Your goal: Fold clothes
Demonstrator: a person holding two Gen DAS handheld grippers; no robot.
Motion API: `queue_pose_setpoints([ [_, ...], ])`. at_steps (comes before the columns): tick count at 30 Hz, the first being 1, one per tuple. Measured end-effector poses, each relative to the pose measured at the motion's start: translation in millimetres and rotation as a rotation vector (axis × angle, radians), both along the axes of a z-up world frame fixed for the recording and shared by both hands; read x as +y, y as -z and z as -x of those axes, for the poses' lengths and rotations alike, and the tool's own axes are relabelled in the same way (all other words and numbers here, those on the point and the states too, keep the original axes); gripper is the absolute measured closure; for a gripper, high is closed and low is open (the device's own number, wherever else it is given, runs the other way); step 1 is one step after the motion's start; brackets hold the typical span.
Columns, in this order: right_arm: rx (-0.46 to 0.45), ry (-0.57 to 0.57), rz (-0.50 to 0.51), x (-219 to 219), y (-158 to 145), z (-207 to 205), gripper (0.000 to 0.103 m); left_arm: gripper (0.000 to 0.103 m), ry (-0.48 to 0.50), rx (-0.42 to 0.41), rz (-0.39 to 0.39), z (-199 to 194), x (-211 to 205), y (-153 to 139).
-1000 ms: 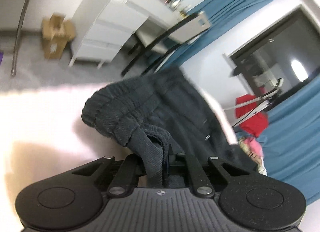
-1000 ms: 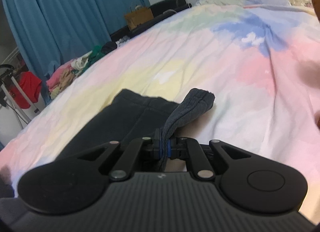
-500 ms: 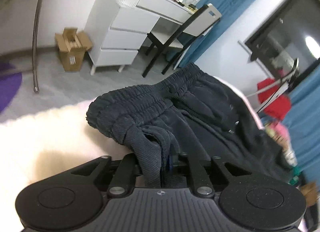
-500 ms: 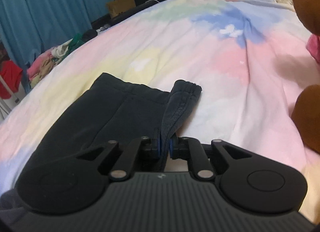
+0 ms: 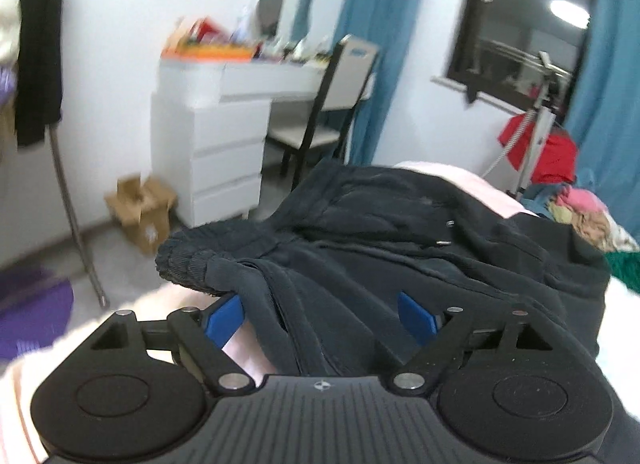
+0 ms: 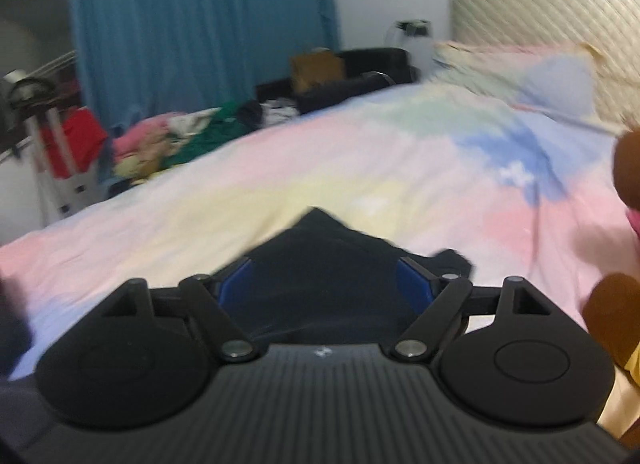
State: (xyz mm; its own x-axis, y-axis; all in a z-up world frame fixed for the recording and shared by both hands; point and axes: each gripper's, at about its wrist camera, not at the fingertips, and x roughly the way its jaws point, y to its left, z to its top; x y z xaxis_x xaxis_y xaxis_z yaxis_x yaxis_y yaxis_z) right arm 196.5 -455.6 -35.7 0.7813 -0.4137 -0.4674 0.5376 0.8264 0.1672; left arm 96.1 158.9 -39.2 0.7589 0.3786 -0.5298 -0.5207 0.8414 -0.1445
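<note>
A home bedroom: a bed with a pastel patchwork cover [image 6: 320, 167], a quilted cream headboard [image 6: 540, 3], a white drawer dresser [image 5: 208, 151] and blue curtains [image 6: 200, 23].

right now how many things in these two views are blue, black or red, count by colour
blue: 2, the curtains and the jaw pads
black: 2, the trousers on the bed and the chair
red: 1, the garment on the rack
total: 5
</note>
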Motion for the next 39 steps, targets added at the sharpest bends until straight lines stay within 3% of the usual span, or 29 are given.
queue_pose_setpoints([
  [7, -0.073, -0.278, -0.032, 84.5, -23.9, 16.1, 0.023, 0.009, 0.18, -0.113, -0.165, 15.0, -61.8, -11.3],
  [13, -0.068, -0.406, -0.129, 141.3, -14.2, 31.1, 0.023, 0.009, 0.453, -0.092, -0.152, -0.8, -110.6, 16.6],
  [17, -0.041, -0.417, -0.077, 153.3, -5.7, 19.5, 0.023, 0.009, 0.609, -0.05, -0.285, -35.9, -166.5, 31.8],
  [21, -0.064, -0.356, -0.117, 134.6, 6.5, 6.5, 0.023, 0.009, 0.712, -0.046, -0.391, -88.5, -229.0, 33.2],
  [26, -0.044, -0.277, -0.185, 106.6, 25.0, -11.6, 0.023, 0.009, 0.698, 0.056, -0.505, -195.5, -303.1, 48.8],
  [31, -0.038, -0.236, -0.248, 86.4, 48.3, -33.8, 0.023, 0.01, 0.561, 0.237, -0.54, -294.3, -345.6, 75.4],
  [36, -0.021, -0.237, -0.296, 80.0, 66.9, -54.3, 0.023, 0.01, 0.453, 0.353, -0.539, -358.7, -362.0, 96.2],
  [39, -0.01, -0.236, -0.317, 77.8, 75.1, -62.1, 0.022, 0.01, 0.424, 0.389, -0.535, -376.9, -357.7, 107.7],
])
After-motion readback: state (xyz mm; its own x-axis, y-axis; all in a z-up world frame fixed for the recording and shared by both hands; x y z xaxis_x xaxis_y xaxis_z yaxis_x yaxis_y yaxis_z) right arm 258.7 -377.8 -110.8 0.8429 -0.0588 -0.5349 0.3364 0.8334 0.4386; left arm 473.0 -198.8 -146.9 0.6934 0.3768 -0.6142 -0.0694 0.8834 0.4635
